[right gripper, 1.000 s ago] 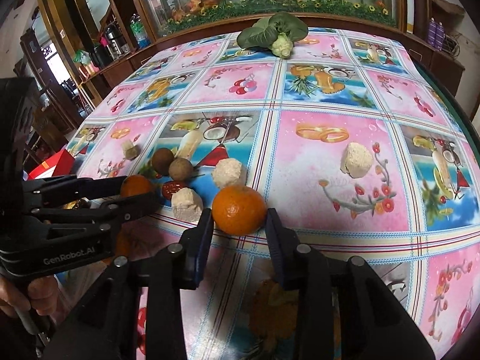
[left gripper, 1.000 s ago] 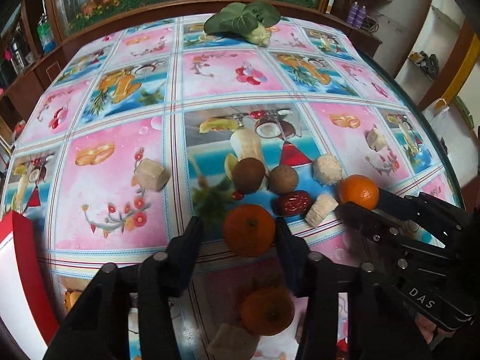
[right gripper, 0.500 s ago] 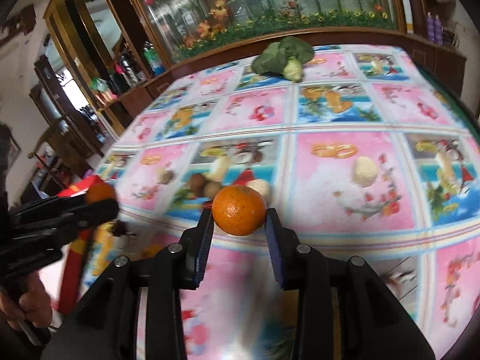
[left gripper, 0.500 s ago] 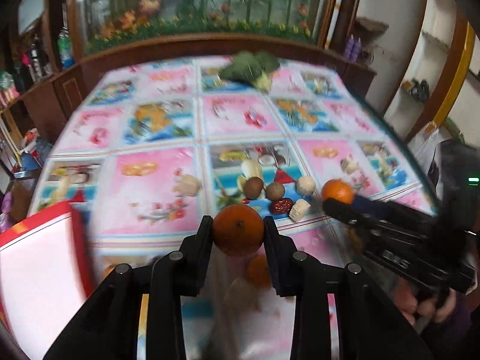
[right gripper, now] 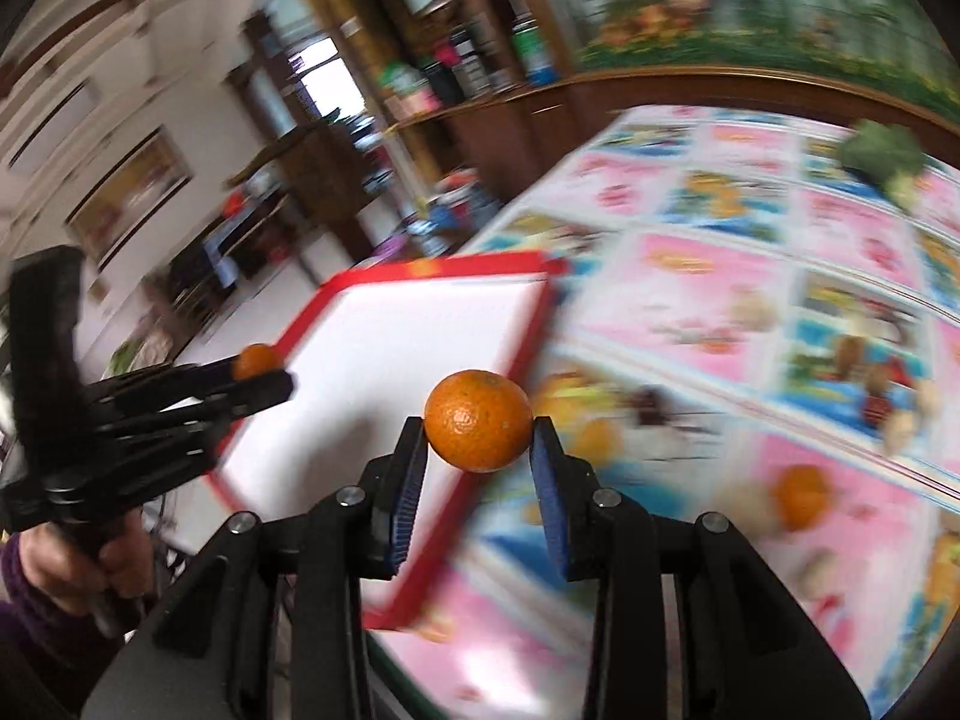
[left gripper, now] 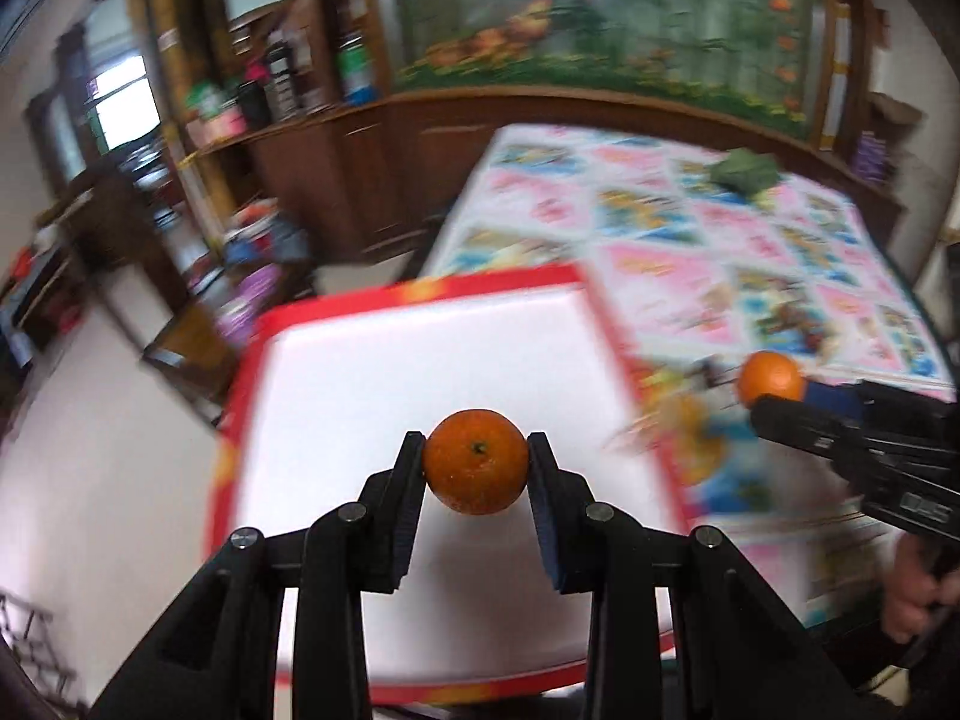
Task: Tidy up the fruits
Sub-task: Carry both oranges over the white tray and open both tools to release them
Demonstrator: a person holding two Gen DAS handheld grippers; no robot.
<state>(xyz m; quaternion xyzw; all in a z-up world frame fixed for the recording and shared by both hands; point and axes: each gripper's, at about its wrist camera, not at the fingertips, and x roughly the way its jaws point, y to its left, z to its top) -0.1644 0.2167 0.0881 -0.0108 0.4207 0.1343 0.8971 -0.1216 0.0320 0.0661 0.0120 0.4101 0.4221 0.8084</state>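
The left gripper [left gripper: 475, 471] and right gripper [right gripper: 478, 431], each squeezing a tangerine lifted off the table, are now swinging over the red-rimmed white tray [left gripper: 420, 360], nearly ready to drop them in.

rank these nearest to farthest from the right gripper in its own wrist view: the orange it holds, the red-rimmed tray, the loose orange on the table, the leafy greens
1. Held orange, clamped in the right gripper.
2. Red-rimmed tray, just ahead, left.
3. Loose orange, on the table, right.
4. Leafy greens, far end, upper right.
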